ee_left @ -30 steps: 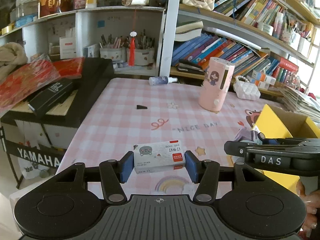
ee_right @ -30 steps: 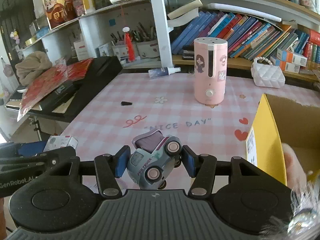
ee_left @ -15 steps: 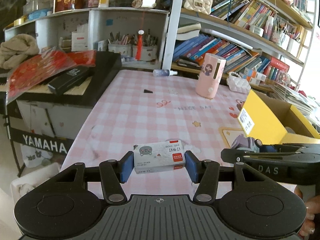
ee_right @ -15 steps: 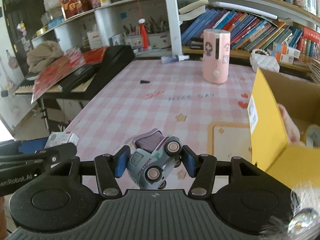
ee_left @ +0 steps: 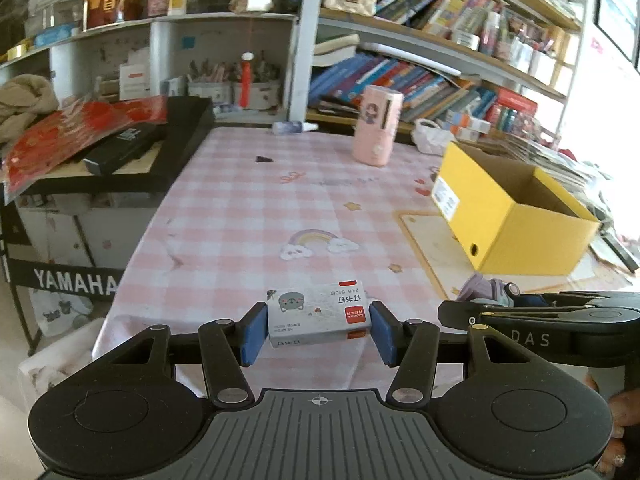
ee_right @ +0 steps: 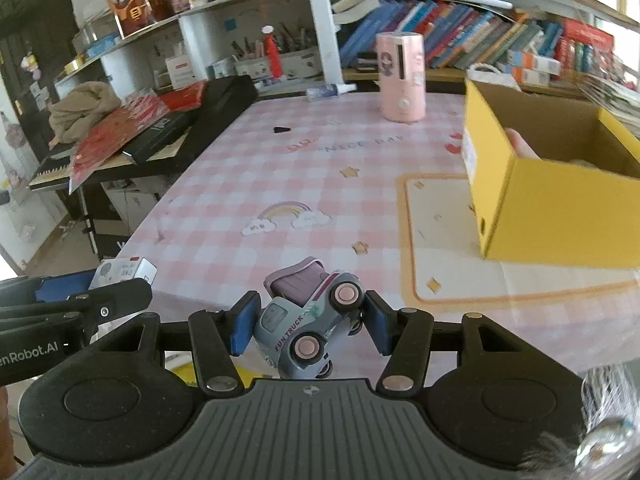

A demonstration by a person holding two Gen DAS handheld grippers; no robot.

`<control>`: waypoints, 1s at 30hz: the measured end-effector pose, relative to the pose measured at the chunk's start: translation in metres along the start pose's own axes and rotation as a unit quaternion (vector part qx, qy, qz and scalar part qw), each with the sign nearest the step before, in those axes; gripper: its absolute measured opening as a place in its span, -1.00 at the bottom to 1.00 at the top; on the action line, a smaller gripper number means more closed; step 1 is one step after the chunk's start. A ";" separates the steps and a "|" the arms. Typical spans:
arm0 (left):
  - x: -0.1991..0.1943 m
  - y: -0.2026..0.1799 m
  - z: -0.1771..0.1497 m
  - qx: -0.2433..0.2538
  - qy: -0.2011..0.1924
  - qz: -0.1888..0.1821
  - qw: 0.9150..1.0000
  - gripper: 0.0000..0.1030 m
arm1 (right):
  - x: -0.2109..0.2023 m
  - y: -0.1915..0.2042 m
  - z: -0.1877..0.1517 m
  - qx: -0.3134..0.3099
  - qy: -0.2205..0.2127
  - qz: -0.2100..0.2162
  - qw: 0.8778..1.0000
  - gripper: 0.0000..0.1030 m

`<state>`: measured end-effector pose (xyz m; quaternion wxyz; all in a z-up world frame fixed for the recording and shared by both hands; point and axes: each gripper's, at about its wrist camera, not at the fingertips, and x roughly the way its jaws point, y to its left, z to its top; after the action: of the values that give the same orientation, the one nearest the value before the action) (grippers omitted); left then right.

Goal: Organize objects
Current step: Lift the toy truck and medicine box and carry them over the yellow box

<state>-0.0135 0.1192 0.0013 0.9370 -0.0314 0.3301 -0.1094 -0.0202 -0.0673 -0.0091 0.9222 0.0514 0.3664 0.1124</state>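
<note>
My left gripper (ee_left: 318, 330) is shut on a small white staples box (ee_left: 318, 314) with a cat picture, held above the near edge of the pink checked table (ee_left: 256, 208). My right gripper (ee_right: 306, 328) is shut on a grey and purple toy truck (ee_right: 308, 320), tilted on its side, also over the near table edge. Each gripper shows in the other's view: the right one (ee_left: 540, 316) at right, the left one (ee_right: 80, 300) at left with the box (ee_right: 122, 272). An open yellow cardboard box (ee_right: 552, 184) stands on the table at right, also in the left wrist view (ee_left: 516, 216).
A pink cylinder (ee_right: 402, 76) and a small spray bottle (ee_right: 330, 90) stand at the table's far side. A black keyboard stand with red packets (ee_left: 100, 140) lies left of the table. Bookshelves (ee_left: 420, 60) fill the back wall. A small black piece (ee_right: 281, 129) lies on the cloth.
Both grippers have pulled back and up from the table, still holding their objects. The yellow box and pink cylinder now appear farther away.
</note>
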 end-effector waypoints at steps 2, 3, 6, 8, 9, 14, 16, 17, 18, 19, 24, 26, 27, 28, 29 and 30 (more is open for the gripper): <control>-0.001 -0.005 -0.001 0.007 0.001 -0.009 1.000 0.03 | -0.007 -0.004 -0.005 0.008 -0.001 -0.007 1.000 0.04; -0.002 -0.008 -0.002 0.011 0.001 -0.014 1.000 0.03 | -0.011 -0.006 -0.008 0.012 -0.003 -0.012 1.000 0.04; -0.001 -0.018 -0.004 0.021 0.004 -0.031 0.999 0.03 | -0.021 -0.014 -0.013 0.025 -0.005 -0.027 0.999 0.03; 0.001 -0.025 -0.004 0.028 0.006 -0.041 0.999 0.03 | -0.026 -0.020 -0.018 0.034 -0.006 -0.038 0.999 0.04; 0.002 -0.029 -0.004 0.031 0.006 -0.047 0.998 0.03 | -0.029 -0.023 -0.020 0.038 -0.007 -0.043 0.998 0.03; 0.012 -0.053 -0.002 0.056 0.011 -0.082 0.995 0.03 | -0.044 -0.044 -0.029 0.062 -0.013 -0.074 0.995 0.03; 0.016 -0.065 -0.001 0.069 0.013 -0.097 0.993 0.03 | -0.050 -0.056 -0.032 0.076 -0.017 -0.088 0.993 0.03; 0.019 -0.072 0.000 0.076 0.013 -0.105 0.992 0.03 | -0.053 -0.062 -0.033 0.083 -0.020 -0.095 0.992 0.03; 0.021 -0.078 0.001 0.083 0.014 -0.112 0.990 0.03 | -0.056 -0.067 -0.034 0.091 -0.022 -0.102 0.990 0.03; 0.023 -0.084 0.001 0.089 0.015 -0.118 0.989 0.03 | -0.059 -0.074 -0.036 0.099 -0.025 -0.110 0.989 0.03; 0.036 -0.114 0.007 0.112 0.017 -0.149 0.982 0.03 | -0.071 -0.101 -0.040 0.129 -0.033 -0.141 0.981 0.03; 0.041 -0.126 0.009 0.121 0.018 -0.160 0.980 0.03 | -0.076 -0.113 -0.040 0.137 -0.036 -0.152 0.978 0.03; 0.043 -0.132 0.011 0.125 0.019 -0.164 0.978 0.03 | -0.078 -0.118 -0.040 0.141 -0.037 -0.157 0.977 0.03; 0.046 -0.137 0.012 0.128 0.018 -0.169 0.977 0.03 | -0.080 -0.124 -0.040 0.146 -0.038 -0.162 0.975 0.03; 0.047 -0.141 0.013 0.131 0.018 -0.172 0.976 0.03 | -0.081 -0.129 -0.039 0.150 -0.038 -0.165 0.974 0.03; 0.050 -0.146 0.015 0.133 0.017 -0.175 0.975 0.03 | -0.082 -0.135 -0.038 0.153 -0.039 -0.169 0.973 0.03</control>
<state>0.0064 -0.0344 0.0017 0.8935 0.0384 0.3176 -0.3152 -0.0817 -0.2175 -0.0060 0.9226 0.1334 0.3466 -0.1044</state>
